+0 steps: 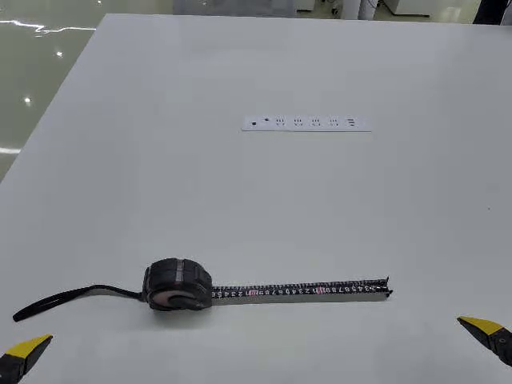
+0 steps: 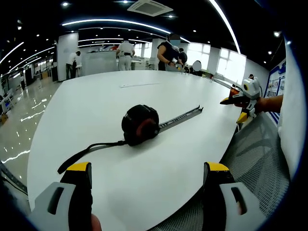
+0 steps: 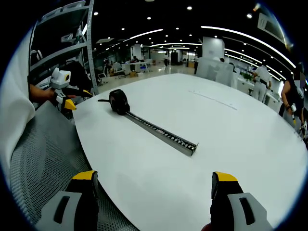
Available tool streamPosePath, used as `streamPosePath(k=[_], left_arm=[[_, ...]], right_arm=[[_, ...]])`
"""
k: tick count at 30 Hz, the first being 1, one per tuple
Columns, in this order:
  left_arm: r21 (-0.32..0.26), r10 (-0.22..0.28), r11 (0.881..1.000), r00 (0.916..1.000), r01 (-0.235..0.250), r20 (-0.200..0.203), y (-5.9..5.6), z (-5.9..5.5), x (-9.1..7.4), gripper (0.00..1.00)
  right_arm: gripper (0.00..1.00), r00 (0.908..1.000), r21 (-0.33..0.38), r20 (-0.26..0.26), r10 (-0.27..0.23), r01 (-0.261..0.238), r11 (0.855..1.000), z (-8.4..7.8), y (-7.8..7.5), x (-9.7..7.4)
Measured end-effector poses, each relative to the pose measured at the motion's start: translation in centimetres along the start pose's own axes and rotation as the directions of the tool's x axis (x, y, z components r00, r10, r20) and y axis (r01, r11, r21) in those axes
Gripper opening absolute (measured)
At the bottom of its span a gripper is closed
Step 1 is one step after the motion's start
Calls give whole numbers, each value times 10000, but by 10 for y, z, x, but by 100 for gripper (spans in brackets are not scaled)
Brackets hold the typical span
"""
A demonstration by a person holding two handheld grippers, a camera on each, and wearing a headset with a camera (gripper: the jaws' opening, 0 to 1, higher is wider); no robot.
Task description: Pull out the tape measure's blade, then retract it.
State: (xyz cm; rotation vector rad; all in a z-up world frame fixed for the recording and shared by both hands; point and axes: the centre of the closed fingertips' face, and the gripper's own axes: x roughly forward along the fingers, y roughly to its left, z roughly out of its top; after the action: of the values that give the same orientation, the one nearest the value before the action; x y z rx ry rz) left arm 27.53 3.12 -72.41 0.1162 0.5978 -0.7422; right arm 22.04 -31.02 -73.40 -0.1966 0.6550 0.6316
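A black tape measure lies on the white table near its front edge, its blade pulled out to the right and flat on the surface. A black wrist strap trails to its left. The left gripper sits at the bottom left, apart from the strap, jaws open and empty. The right gripper hovers at the bottom right, beyond the blade's hooked end, open and empty. The case and the blade lie ahead of the left gripper. Ahead of the right gripper stretch the blade and the case.
A white power strip is set flat into the table further back. Mesh-patterned flooring lies below the table's front edge. Several people stand at benches far behind.
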Motion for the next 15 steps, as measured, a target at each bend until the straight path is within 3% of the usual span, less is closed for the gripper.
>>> streamPosePath(k=[6,15], left_arm=[[-69,25,10000,10000,-25,62,-6,6,11,94],[-184,-56,9998,9999,53,-157,-9,14,27,93]], right_arm=[[99,10000,-33,22,-7,7,10000,1,-2,1],[99,10000,-13,60,10,-10,10000,1,-3,3]])
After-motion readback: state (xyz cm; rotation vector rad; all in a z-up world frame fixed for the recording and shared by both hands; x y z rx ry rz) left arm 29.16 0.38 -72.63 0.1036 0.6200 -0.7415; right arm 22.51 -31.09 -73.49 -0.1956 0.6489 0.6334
